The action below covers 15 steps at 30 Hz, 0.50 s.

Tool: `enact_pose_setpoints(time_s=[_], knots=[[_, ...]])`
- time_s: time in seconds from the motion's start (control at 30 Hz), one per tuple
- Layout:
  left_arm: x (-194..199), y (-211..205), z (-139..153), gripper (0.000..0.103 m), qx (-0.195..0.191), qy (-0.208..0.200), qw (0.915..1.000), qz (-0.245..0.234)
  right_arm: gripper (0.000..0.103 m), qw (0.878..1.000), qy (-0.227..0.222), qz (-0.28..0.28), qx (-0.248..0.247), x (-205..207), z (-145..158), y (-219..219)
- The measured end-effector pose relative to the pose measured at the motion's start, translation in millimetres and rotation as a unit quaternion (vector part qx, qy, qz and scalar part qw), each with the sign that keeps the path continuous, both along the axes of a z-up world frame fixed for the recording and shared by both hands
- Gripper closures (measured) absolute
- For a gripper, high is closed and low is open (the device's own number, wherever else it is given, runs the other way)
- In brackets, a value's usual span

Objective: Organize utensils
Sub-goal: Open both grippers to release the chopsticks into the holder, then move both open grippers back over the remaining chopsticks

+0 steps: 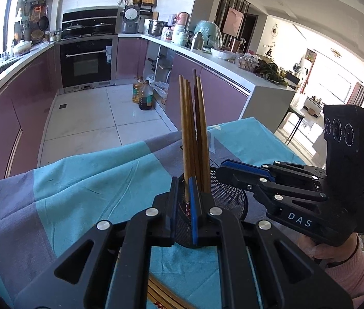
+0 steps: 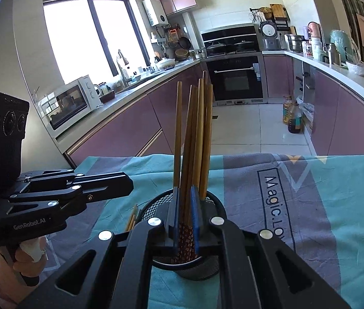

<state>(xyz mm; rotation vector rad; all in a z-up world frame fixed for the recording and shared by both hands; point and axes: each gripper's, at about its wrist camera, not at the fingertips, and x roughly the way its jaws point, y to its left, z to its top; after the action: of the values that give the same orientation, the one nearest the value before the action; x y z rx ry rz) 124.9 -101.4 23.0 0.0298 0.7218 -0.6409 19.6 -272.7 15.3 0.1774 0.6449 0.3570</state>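
A black mesh holder (image 1: 229, 198) stands on the teal and grey cloth (image 1: 79, 180) and holds several brown chopsticks (image 1: 195, 134) upright. My left gripper (image 1: 183, 193) is nearly closed at the holder's near rim, with a chopstick between its jaws. My right gripper (image 2: 184, 200) is shut on a bunch of chopsticks (image 2: 195, 139) with patterned lower ends, standing in the holder (image 2: 213, 203). In the left wrist view the right gripper (image 1: 223, 171) reaches in from the right. In the right wrist view the left gripper (image 2: 128, 185) reaches in from the left.
More chopsticks (image 1: 161, 296) lie on the cloth under my left gripper; two also show beside the holder (image 2: 131, 219). Beyond the table edge are the tiled floor, purple cabinets (image 1: 14, 118), an oven (image 1: 86, 61) and oil bottles (image 1: 143, 95).
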Motion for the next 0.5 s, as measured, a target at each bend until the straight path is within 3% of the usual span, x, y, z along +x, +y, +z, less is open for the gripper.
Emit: enact_pose_setpoints(time_s=[0.07, 0.13, 0.27, 0.5], knots=[[-8, 11, 5, 0.088, -0.01, -0.021, 0.9996, 0.016, 0.085, 1.0, -0.009, 0.009, 0.001, -7, 4, 3], [-16, 24, 8, 0.075, -0.025, -0.032, 0.9988, 0.028, 0.078, 1.0, -0.02, 0.022, 0.002, -17, 8, 6], [-36, 55, 7, 0.065, -0.036, -0.059, 0.9956, 0.064, 0.07, 0.997, -0.033, 0.065, -0.003, -40, 11, 21], [-57, 89, -36, 0.059, 0.002, -0.033, 0.9941, 0.104, 0.064, 0.993, 0.001, 0.113, -0.032, -57, -18, 56]])
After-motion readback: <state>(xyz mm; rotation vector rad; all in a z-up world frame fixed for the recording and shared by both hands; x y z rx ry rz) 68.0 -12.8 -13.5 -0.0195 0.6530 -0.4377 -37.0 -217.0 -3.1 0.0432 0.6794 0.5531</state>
